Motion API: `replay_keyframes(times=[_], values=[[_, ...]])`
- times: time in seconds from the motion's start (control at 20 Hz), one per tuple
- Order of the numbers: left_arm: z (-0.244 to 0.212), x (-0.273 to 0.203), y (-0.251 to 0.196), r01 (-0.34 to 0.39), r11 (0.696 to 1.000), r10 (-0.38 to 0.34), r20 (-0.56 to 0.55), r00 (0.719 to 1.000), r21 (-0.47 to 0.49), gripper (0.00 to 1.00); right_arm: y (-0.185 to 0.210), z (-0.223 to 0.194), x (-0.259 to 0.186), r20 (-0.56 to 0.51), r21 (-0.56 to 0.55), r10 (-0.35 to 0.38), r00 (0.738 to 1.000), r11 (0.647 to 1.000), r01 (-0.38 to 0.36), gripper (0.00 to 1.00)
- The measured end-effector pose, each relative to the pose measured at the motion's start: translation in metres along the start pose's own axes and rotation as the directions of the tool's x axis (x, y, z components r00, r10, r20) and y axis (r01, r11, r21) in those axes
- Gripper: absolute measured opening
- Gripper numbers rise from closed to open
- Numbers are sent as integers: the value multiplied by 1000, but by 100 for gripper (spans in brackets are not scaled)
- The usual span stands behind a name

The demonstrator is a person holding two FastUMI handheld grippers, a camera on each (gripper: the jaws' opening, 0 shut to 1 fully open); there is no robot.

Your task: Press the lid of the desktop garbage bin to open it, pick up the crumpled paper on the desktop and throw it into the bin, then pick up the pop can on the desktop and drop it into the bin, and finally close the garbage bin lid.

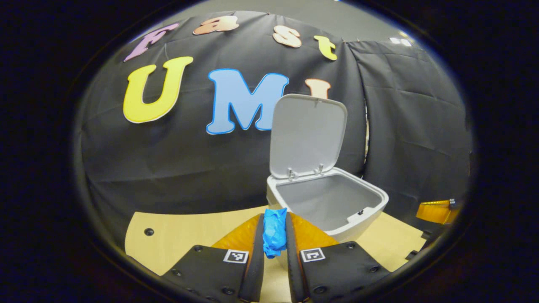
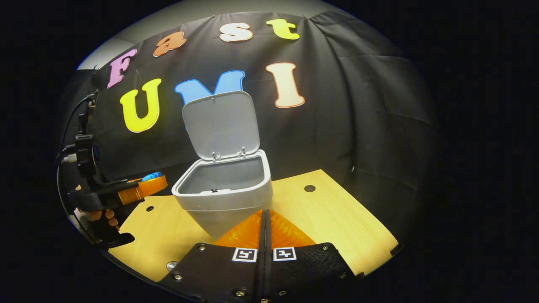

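The grey desktop bin (image 1: 365,221) stands with its lid (image 1: 306,134) swung upright and its inside showing bare. My left gripper (image 1: 276,216) is shut on a blue crumpled paper (image 1: 274,234), held above the table just left of the bin's near rim. In the right gripper view the bin (image 2: 227,208) and raised lid (image 2: 221,126) sit straight ahead, and my right gripper (image 2: 265,212) is shut with nothing between its fingers, close to the bin's front wall. There the left gripper (image 2: 162,182) hangs left of the bin with the blue paper (image 2: 151,175) in it, held by a hand (image 2: 99,216).
The light wooden table (image 2: 341,223) has a dark round hole (image 2: 310,188) to the right of the bin and another (image 1: 148,231) at its left. Black cloth walls close in behind and on both sides. My right gripper (image 1: 438,210) shows right of the bin.
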State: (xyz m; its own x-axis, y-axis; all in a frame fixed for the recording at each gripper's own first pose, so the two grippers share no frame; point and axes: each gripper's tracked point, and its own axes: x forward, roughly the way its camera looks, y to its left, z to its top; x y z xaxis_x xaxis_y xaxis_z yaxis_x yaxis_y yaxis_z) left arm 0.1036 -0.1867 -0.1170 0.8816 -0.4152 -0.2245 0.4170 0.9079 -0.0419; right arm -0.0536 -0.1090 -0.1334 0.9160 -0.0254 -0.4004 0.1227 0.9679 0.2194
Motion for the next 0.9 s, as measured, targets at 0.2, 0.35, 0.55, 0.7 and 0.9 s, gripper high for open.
replay_keyframes(times=[0.2, 0.35, 0.55, 0.7, 0.9], values=[[14, 17, -25, 49, 999, -49, 19, 999, 7, 31, -21, -7, -12, -6, 28, -51, 999, 998, 51, 0], [15, 27, -42, 77, 997, -77, 15, 997, 30, 31, -36, -10, -21, -6, 44, -91, 996, 995, 91, 0], [15, 37, -58, 89, 995, -89, 6, 996, 54, 40, -52, -14, -30, -8, 74, -130, 991, 989, 130, 0], [15, 40, -61, 81, 995, -82, 6, 997, 65, 70, -58, -17, -33, -12, 86, -146, 989, 985, 146, 0], [16, 39, -64, 83, 994, -84, 7, 996, 67, 59, -59, -19, -37, -15, 92, -147, 989, 985, 148, 0]])
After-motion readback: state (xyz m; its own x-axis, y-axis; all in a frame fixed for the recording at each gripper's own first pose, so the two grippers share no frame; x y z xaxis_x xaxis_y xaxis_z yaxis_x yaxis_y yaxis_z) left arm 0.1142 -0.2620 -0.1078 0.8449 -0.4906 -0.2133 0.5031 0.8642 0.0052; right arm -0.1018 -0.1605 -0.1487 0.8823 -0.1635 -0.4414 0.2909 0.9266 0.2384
